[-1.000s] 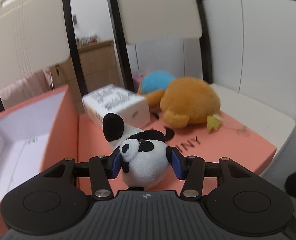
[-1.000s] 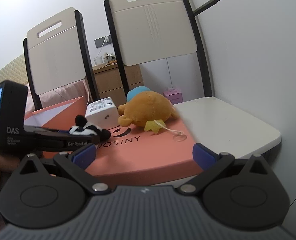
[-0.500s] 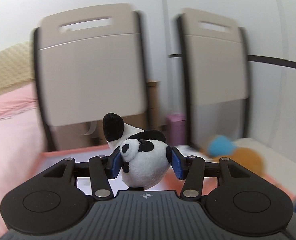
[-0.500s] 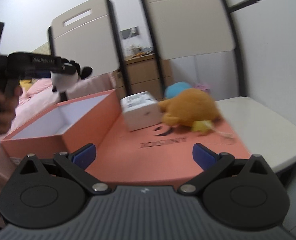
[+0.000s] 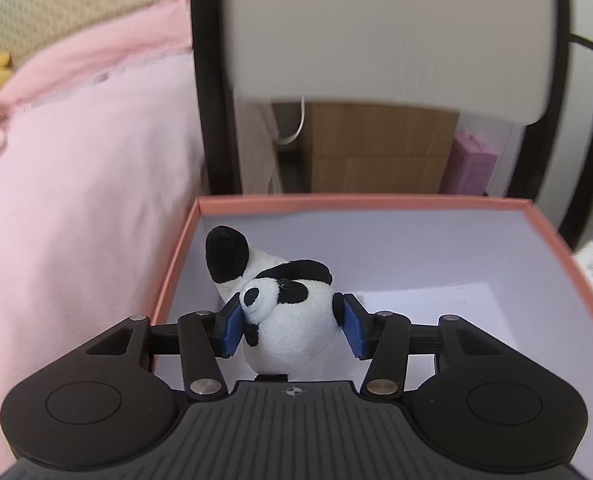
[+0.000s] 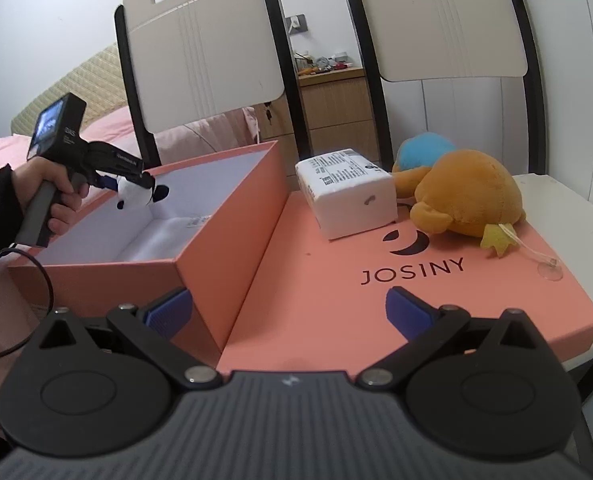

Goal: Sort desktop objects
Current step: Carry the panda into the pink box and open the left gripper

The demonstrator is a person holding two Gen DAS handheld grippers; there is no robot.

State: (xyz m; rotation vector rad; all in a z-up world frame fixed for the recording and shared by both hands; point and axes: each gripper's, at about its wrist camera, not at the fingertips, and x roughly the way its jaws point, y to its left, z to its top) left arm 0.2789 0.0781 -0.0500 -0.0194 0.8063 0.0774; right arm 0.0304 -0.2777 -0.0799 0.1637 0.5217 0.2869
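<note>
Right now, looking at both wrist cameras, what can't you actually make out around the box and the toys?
- Box floor, near part: hidden by the gripper body in the left wrist view and by the front wall in the right wrist view.
- Panda plush underside: covered by the left gripper.
- Blue plush: mostly behind the orange plush in the right wrist view.
- White packet print: too small to read.
</note>
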